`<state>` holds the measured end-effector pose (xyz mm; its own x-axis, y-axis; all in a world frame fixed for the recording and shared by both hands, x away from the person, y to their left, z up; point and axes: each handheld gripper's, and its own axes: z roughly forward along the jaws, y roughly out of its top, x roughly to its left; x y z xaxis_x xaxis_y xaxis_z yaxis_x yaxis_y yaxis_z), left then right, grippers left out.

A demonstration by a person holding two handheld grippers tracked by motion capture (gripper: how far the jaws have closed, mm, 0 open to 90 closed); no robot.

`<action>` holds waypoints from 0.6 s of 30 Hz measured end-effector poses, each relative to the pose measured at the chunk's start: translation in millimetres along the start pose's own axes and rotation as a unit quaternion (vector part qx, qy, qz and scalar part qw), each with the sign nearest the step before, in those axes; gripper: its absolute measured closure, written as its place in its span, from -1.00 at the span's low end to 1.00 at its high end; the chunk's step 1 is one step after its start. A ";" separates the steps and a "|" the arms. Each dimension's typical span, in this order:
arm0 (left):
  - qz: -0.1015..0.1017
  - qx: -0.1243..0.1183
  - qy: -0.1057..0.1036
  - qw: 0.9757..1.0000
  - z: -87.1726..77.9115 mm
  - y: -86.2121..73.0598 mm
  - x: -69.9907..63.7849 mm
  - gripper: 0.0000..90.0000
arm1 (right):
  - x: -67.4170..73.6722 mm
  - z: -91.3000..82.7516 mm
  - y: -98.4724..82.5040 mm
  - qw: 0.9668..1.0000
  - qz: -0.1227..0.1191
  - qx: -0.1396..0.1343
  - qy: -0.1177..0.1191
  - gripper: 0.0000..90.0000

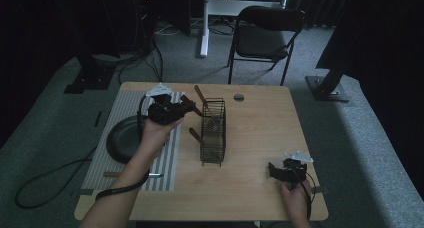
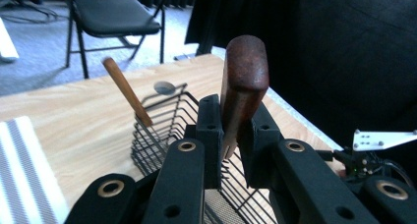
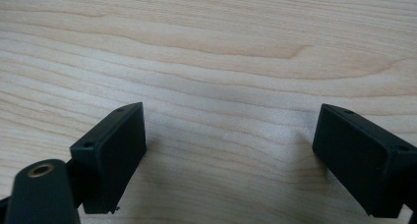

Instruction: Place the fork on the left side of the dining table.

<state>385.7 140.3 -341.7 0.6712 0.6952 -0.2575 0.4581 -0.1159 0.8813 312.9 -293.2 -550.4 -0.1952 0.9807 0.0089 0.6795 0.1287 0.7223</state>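
Note:
My left gripper hangs above the table just left of a black wire basket. In the left gripper view my left gripper is shut on a utensil with a dark reddish wooden handle, which stands upright between the pads. A lighter wooden handle leans out of the basket behind it. Two wooden handles poke out of the basket's left side in the high view. My right gripper rests near the table's front right corner; its jaws stand wide open over bare wood.
A dark round pan sits on a striped mat at the left, with a thin utensil at the mat's near edge. A round cable hole is at the table's far edge. A folding chair stands beyond.

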 end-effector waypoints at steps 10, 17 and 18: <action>0.008 -0.020 0.022 1.000 -28.5 18.9 5.8 0.78 | 0.0 0.0 0.0 1.000 0.000 0.000 0.000 -0.72; -0.009 -0.045 0.045 0.998 -42.4 22.4 24.2 0.78 | 0.0 0.0 0.0 1.000 0.000 0.000 0.000 -0.72; -0.012 -0.046 0.048 0.998 -43.4 22.1 27.3 0.78 | 0.0 0.0 0.0 1.000 0.000 0.000 0.000 -0.72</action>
<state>388.9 187.5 -312.0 0.5996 0.7624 -0.2435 0.4145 -0.0355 0.9094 312.9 -293.1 -550.4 -0.1949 0.9808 0.0092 0.6796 0.1283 0.7223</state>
